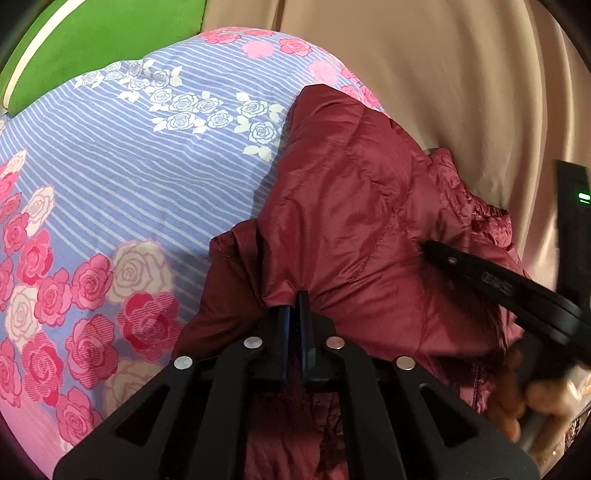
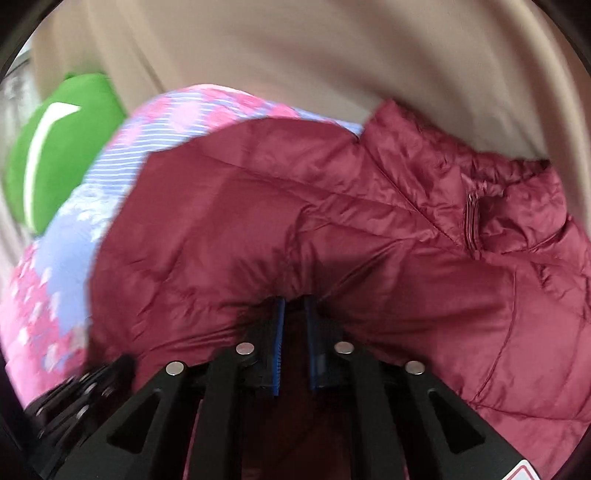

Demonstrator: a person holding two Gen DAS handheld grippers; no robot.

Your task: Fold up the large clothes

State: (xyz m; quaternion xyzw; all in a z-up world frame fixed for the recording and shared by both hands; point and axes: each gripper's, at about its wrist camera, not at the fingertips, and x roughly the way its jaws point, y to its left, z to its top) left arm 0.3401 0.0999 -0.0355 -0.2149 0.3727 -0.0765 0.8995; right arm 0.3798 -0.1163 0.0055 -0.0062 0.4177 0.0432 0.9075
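Observation:
A dark red puffer jacket (image 1: 351, 206) lies bunched on a bed with a floral lilac and pink sheet (image 1: 110, 177). My left gripper (image 1: 294, 301) is shut on a fold of the jacket's edge and holds it up. The right gripper (image 1: 480, 273) enters that view from the right, over the jacket. In the right wrist view, my right gripper (image 2: 294, 306) is shut on another fold of the jacket (image 2: 332, 206), with cloth pinched between the blue pads. The jacket's collar and zip (image 2: 472, 218) lie at the far right. The left gripper (image 2: 81, 391) shows blurred at the lower left.
A beige curtain (image 1: 424, 74) hangs behind the bed. A green cushion with a white stripe (image 1: 92, 33) sits at the far left of the bed, also in the right wrist view (image 2: 55, 147). The person's hand (image 1: 528, 398) is at the lower right.

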